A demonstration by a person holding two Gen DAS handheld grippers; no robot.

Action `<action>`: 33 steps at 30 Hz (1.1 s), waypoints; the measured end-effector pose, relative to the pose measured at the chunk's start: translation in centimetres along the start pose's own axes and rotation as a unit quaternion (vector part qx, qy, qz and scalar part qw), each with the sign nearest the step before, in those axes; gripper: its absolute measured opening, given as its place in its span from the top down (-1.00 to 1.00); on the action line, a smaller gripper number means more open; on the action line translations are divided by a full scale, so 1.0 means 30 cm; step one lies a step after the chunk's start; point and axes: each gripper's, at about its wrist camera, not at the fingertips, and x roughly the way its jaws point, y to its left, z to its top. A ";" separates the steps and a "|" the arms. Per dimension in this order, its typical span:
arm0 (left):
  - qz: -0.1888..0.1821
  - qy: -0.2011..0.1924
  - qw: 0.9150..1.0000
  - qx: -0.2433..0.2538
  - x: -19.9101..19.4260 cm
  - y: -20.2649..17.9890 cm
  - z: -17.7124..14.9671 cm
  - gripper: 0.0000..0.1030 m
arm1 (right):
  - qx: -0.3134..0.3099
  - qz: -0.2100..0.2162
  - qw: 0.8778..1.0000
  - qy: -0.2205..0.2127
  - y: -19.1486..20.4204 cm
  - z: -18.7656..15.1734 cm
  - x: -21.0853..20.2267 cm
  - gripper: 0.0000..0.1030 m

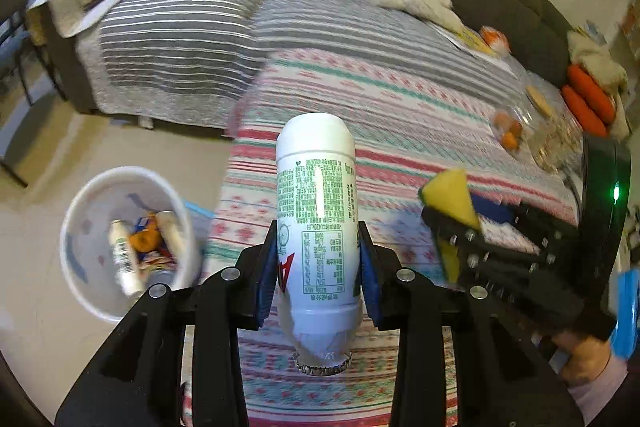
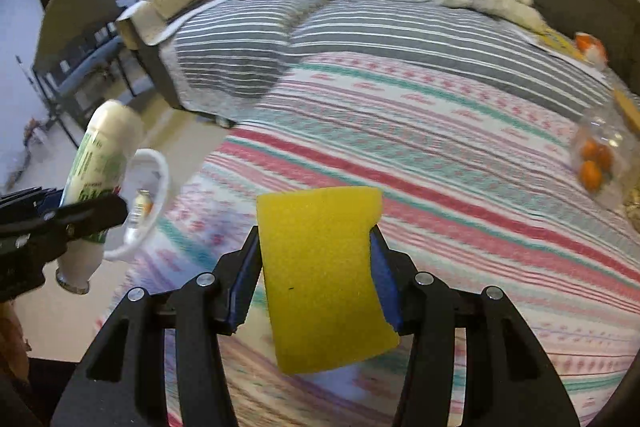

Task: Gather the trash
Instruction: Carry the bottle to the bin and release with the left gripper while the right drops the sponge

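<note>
L wrist: left gripper (image 1: 318,263) clamps white plastic bottle (image 1: 316,223) mid-body, neck toward camera, above the striped cloth (image 1: 400,115), near bin (image 1: 128,243); prob. light, slick.
R wrist: right gripper (image 2: 316,267) squeezes yellow sponge (image 2: 324,275); soft, compresses.

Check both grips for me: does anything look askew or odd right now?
The white bottle in the left gripper is held inverted, its capless mouth pointing back at the camera. The yellow sponge in the right gripper sits tilted and bowed between the fingers. No spill is visible.
</note>
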 end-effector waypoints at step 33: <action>0.141 -0.059 0.974 -0.168 -0.183 0.536 0.030 -0.28 | -0.070 -0.002 0.997 -0.019 0.451 0.127 0.170 -0.77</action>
